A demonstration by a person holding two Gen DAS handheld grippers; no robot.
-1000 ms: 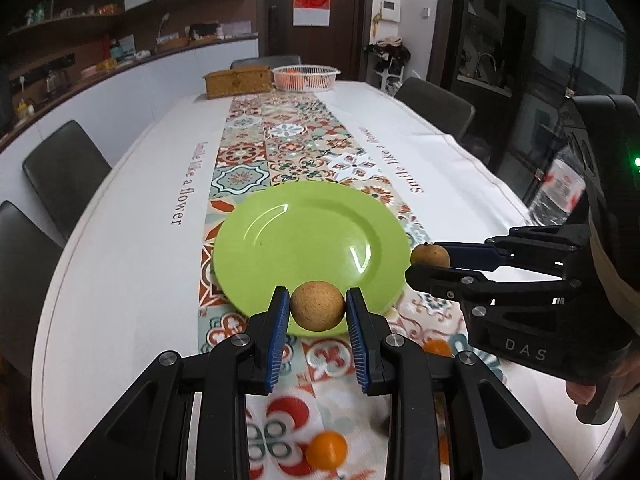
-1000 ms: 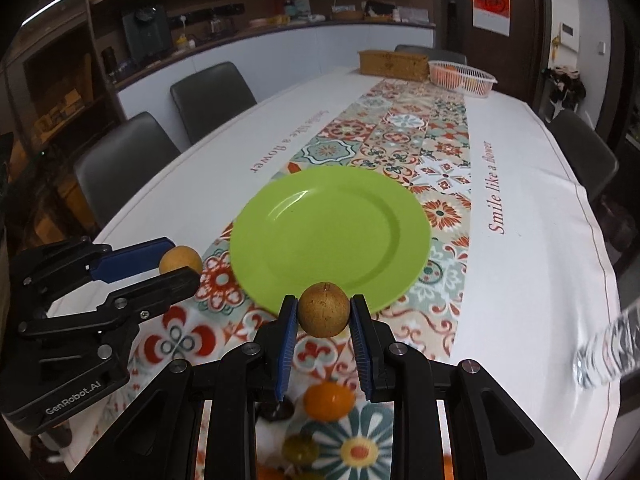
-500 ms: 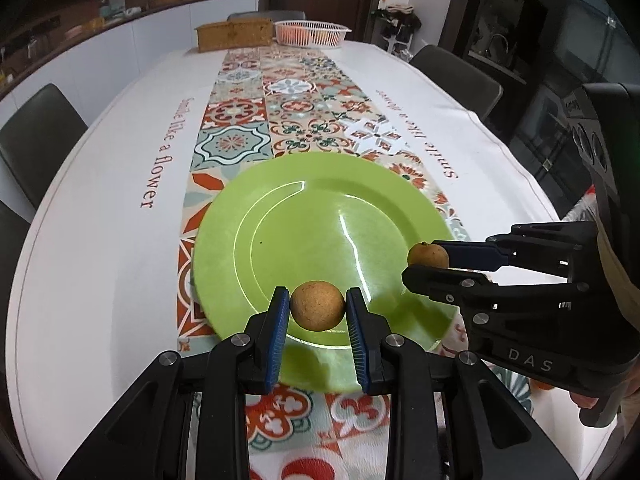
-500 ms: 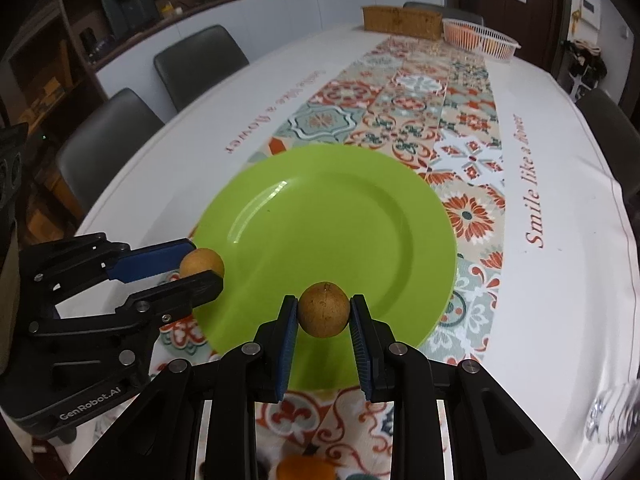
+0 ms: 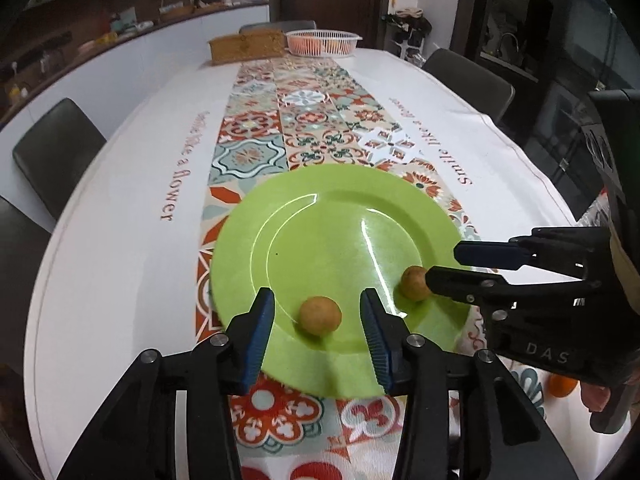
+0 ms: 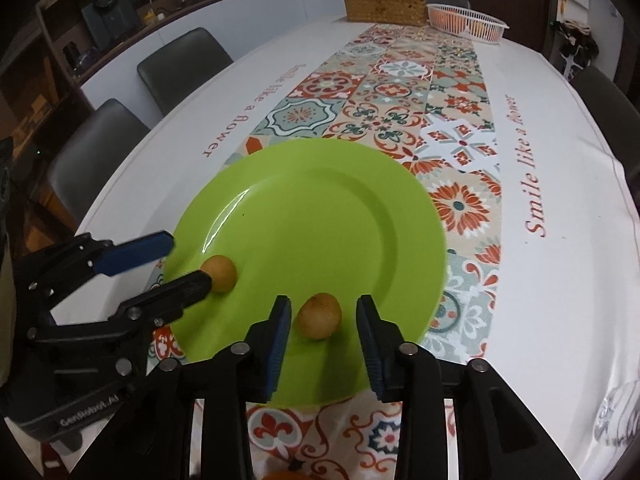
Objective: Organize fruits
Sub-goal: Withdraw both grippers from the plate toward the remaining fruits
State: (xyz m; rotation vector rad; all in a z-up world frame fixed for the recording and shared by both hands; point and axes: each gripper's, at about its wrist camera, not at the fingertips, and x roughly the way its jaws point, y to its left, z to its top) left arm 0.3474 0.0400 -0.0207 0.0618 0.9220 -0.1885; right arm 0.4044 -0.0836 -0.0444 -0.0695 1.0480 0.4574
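Dining-room surface (image 5: 100, 216), white cloth with a tiled runner; we take the green plate (image 5: 332, 220) as landmark. Two small round brown fruits sit on its near side. Left claw (image 5: 317, 330) is spread wide, empty, with the left fruit (image 5: 320, 315) lying loose between its fingers and touching neither. Right claw (image 6: 323, 334) is likewise open and empty, straddling the right fruit (image 6: 319, 316). An orange fruit (image 5: 562, 386) lies off the plate, near its right edge, behind the right claw's body. We judge the brown fruits light, firm-skinned and apt to roll on the glossy plate; best hold is across the widest part, pads on opposite sides, gentle squeeze. Far beyond the plate stand a basket (image 5: 323, 43) and a woven box (image 5: 245, 46).
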